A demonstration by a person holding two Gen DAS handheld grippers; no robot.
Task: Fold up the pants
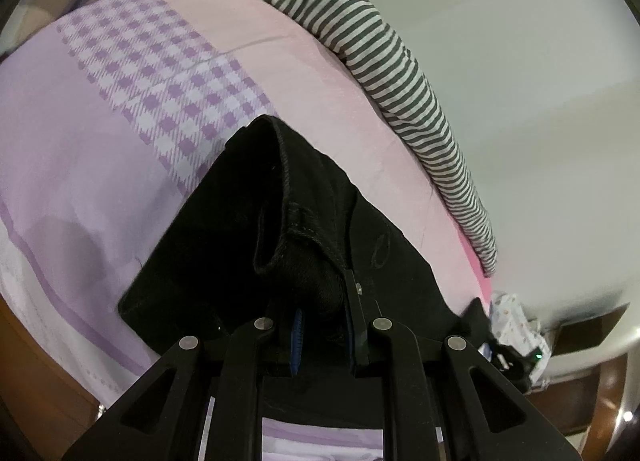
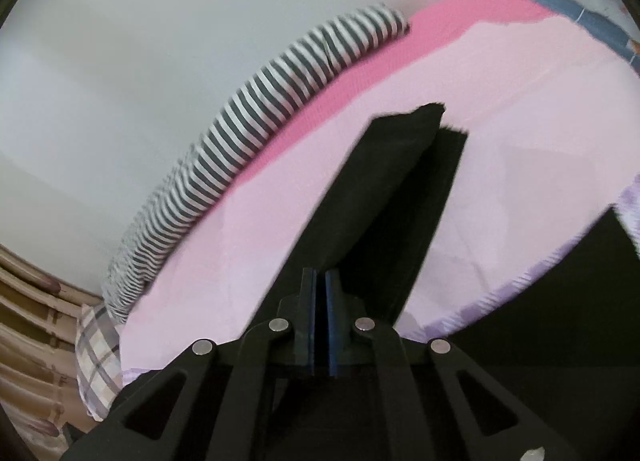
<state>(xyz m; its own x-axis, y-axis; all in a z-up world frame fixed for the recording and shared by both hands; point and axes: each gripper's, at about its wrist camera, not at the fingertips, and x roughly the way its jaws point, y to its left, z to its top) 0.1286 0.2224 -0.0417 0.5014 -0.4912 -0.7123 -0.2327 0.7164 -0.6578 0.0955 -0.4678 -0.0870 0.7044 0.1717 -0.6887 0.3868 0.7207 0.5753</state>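
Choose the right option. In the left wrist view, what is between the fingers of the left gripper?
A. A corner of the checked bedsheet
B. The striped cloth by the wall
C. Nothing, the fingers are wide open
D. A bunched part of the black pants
D: the left gripper is closed on a bunched, stitched edge of the black pants, while the striped cloth lies far off along the wall.

The left gripper [image 1: 326, 325] is closed on a thick fold of the black pants [image 1: 280, 229]. They lie on a pink and purple bedsheet [image 1: 120, 101], and a striped cloth [image 1: 384, 61] lies along the wall.
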